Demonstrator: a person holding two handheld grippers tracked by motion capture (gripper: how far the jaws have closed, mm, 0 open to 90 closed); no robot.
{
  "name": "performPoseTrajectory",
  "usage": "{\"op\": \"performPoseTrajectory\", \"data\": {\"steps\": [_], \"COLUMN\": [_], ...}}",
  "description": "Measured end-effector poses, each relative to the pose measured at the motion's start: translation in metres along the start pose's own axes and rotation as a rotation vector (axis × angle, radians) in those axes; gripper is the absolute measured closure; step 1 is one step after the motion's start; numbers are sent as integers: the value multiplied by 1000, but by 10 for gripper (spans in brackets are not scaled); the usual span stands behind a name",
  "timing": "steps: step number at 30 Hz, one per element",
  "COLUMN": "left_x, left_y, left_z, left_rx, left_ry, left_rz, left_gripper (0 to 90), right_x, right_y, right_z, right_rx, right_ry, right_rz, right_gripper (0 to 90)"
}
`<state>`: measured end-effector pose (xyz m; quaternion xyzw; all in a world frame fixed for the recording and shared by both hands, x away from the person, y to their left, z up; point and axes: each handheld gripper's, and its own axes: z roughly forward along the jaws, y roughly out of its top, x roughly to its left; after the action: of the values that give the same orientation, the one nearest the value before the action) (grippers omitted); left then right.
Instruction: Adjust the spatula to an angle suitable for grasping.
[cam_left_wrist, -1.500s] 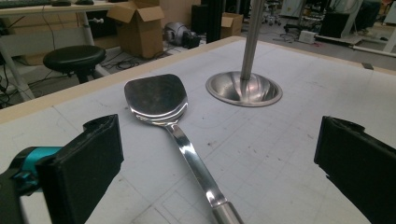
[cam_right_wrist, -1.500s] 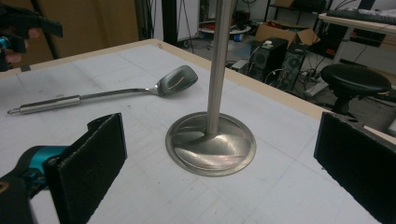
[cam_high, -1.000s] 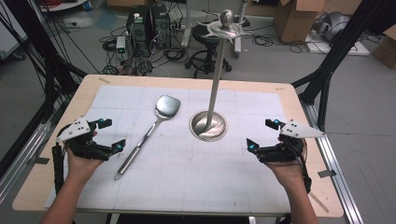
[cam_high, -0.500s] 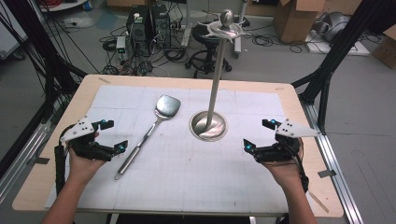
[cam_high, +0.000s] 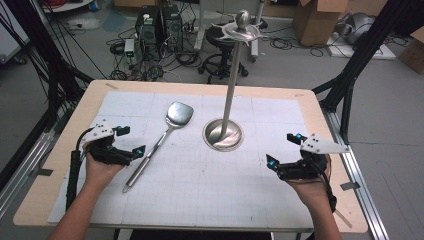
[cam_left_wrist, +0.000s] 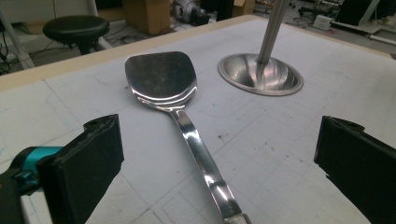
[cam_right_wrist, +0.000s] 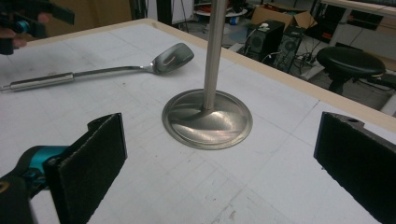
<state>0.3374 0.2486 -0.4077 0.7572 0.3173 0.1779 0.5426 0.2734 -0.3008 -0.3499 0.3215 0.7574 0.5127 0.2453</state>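
Spatula lies flat on the mat, left of the stand. Our left gripper straddles its handle, jaws wide; our right gripper idles, equally spread. We risk the slick, low handle skidding aside if we pinch off-centre.

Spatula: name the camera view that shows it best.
The high view: the whole spatula lies there, blade to handle end. The left gripper view shows its blade close but cuts off the handle; the right gripper view shows it whole but small and far.

Beyond your table you have a grey floor, a black stool, computer towers and cardboard boxes.
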Motion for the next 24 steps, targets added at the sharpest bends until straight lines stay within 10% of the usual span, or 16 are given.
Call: {"op": "performPoseTrajectory", "data": {"steps": [13, 24], "left_x": [-1, -5], "left_y": [-6, -16], "left_z": [37, 53], "left_rx": [152, 307], "left_ry": [11, 111], "left_rz": [-37, -23], "left_gripper": [38, 333], "right_x": [0, -1], "right_y": [-8, -10], "right_z": [-8, -7], "right_rx": [14, 14], "right_ry": [-12, -4], "right_rz": [12, 23], "right_gripper": [13, 13]}}
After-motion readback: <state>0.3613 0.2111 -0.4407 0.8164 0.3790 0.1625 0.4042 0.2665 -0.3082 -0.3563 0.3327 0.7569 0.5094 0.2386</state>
